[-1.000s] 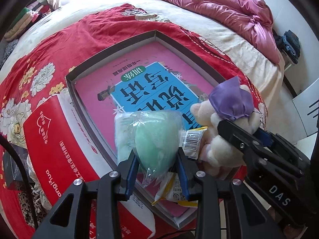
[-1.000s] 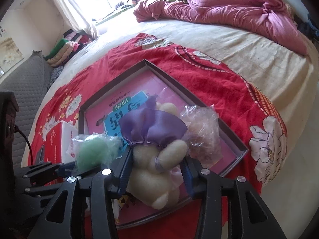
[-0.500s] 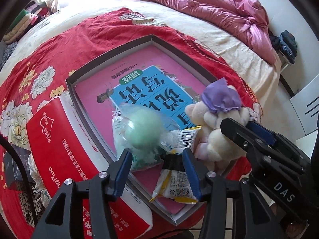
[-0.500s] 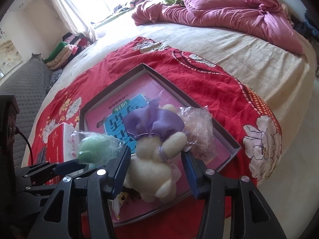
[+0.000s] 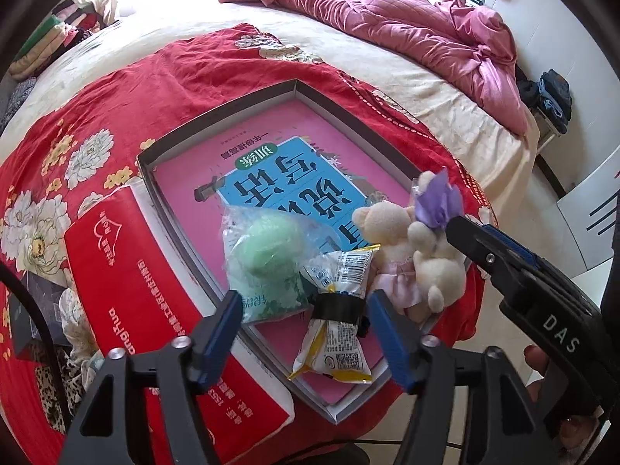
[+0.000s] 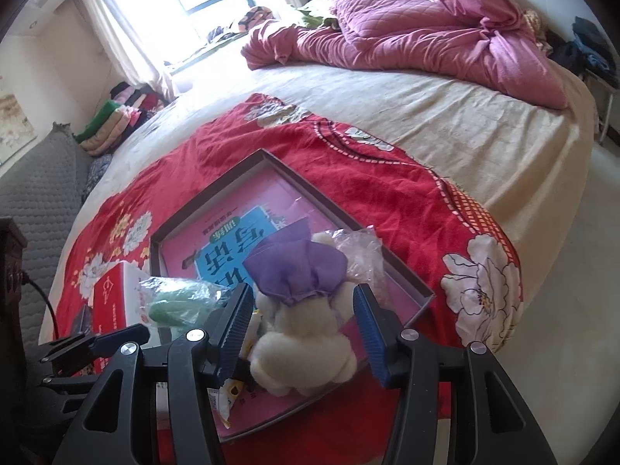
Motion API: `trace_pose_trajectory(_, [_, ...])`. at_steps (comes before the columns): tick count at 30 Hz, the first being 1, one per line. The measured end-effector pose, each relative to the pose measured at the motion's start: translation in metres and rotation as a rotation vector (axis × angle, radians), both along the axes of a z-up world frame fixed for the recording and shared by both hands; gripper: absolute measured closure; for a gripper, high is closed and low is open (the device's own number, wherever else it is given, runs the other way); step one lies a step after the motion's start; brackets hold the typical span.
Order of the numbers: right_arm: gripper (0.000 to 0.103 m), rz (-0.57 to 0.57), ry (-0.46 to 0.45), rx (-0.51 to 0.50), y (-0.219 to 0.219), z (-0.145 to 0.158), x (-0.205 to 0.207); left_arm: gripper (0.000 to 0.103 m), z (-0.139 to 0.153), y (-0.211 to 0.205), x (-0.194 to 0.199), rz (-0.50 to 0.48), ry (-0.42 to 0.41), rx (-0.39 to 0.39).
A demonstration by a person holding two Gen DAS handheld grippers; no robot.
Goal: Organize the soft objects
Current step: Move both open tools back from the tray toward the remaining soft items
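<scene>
Your left gripper (image 5: 306,321) has its blue ribbed fingers (image 5: 223,319) spreading wider at this moment, and nothing is pressed between them; the crinkly snack packet (image 5: 337,333) lies in the gap, a black band hiding its middle, and the clear bag holding a green ball (image 5: 267,259) sits just ahead, free of both pads; print on both is too small to read. Your right gripper (image 6: 302,329) holds its fingers (image 6: 368,329) about half apart; the fuzzy cream plush bear (image 6: 302,348) lies between them, and you cannot tell from either view whether the pads touch its sides; its face is hidden under a purple cloth cap (image 6: 298,267). Beside it a crumpled clear bag (image 6: 360,255) shows something pinkish, hard to make out. All these soft things rest in the shallow grey-walled box (image 5: 217,116), on a glossy pink and blue book (image 5: 271,178) they partly cover. A red carton (image 5: 128,271) lies against the box, cut off at the bottom of the left view; under it spreads a wrinkled red flowered cloth (image 5: 116,89) on the cream bed (image 6: 484,135), with a quilted pink blanket (image 6: 426,38) heaped beyond.
</scene>
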State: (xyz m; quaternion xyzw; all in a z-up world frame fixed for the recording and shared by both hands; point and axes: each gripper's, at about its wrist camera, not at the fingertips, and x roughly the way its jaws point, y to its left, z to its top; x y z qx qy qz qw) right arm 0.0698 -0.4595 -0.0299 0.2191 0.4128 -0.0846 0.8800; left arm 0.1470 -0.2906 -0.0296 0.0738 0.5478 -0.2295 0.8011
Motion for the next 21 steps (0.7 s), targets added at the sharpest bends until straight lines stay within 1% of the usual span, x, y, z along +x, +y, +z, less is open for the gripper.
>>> trace_pose_trajectory(4, [0.048, -0.012, 0.010, -0.012, -0.002, -0.002, -0.003, 0.030, 0.007, 0.003, -0.007, 0.005, -0.023, -0.011])
trace_pose_trajectory(6, [0.048, -0.021, 0.014, -0.008, -0.005, -0.002, -0.006, 0.024, 0.011, 0.005, -0.009, 0.013, -0.038, -0.014])
trace_pose_trajectory(8, [0.048, -0.029, 0.009, -0.003, -0.007, -0.001, -0.008, 0.021, 0.016, 0.007, -0.012, 0.017, -0.051, -0.014])
trace_pose_trajectory(18, [0.047, -0.004, -0.014, -0.044, 0.007, 0.016, -0.011, 0.021, 0.035, 0.023, -0.023, 0.047, -0.085, -0.018])
trace_pose_trajectory(19, [0.046, 0.000, -0.016, -0.045, 0.009, 0.017, -0.011, 0.021, 0.036, 0.025, -0.024, 0.050, -0.089, -0.015])
trace_pose_trajectory(21, [0.029, 0.001, -0.020, -0.048, 0.012, 0.020, -0.012, 0.021, 0.039, 0.029, -0.027, 0.061, -0.095, -0.018])
